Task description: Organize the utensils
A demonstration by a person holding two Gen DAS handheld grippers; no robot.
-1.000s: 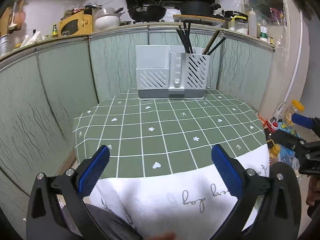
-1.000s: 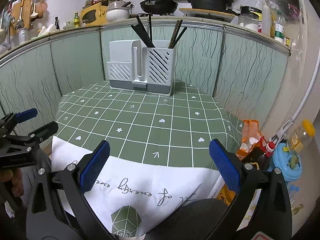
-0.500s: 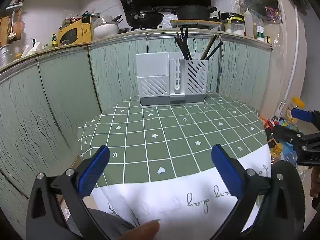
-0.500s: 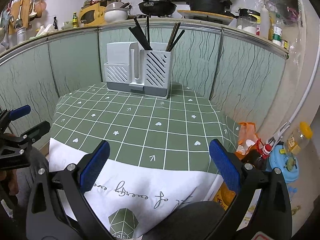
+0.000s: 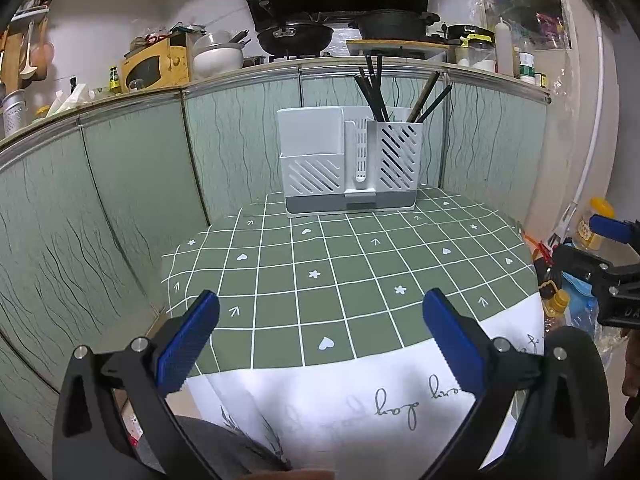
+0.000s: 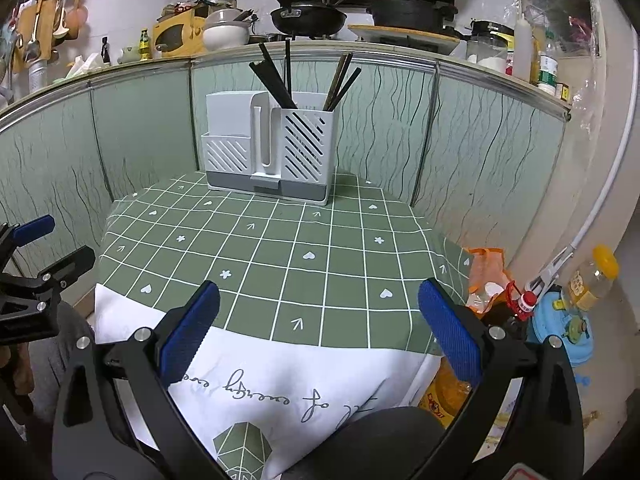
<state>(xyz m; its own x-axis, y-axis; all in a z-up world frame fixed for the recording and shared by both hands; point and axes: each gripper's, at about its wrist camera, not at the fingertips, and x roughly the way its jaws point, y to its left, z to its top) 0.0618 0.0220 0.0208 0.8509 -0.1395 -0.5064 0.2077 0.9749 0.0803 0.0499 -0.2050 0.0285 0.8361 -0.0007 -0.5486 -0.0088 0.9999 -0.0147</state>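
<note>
A white slotted utensil holder (image 5: 350,168) stands at the far edge of the green checked tablecloth (image 5: 340,276); it also shows in the right wrist view (image 6: 270,152). Several dark chopsticks (image 5: 374,88) stand upright in its right compartment, also seen in the right wrist view (image 6: 280,80). My left gripper (image 5: 320,340) is open and empty above the table's near edge. My right gripper (image 6: 318,332) is open and empty, also at the near edge. Each gripper shows at the side of the other's view.
Green wavy-patterned panels (image 5: 120,184) wall the table at the back and sides. Bottles and an orange bag (image 6: 486,280) crowd the floor to the right. A counter with pans (image 6: 308,16) runs behind the panels.
Both grippers have pulled back and tilted up a little, so the holder sits lower in view. Both stay open and empty.
</note>
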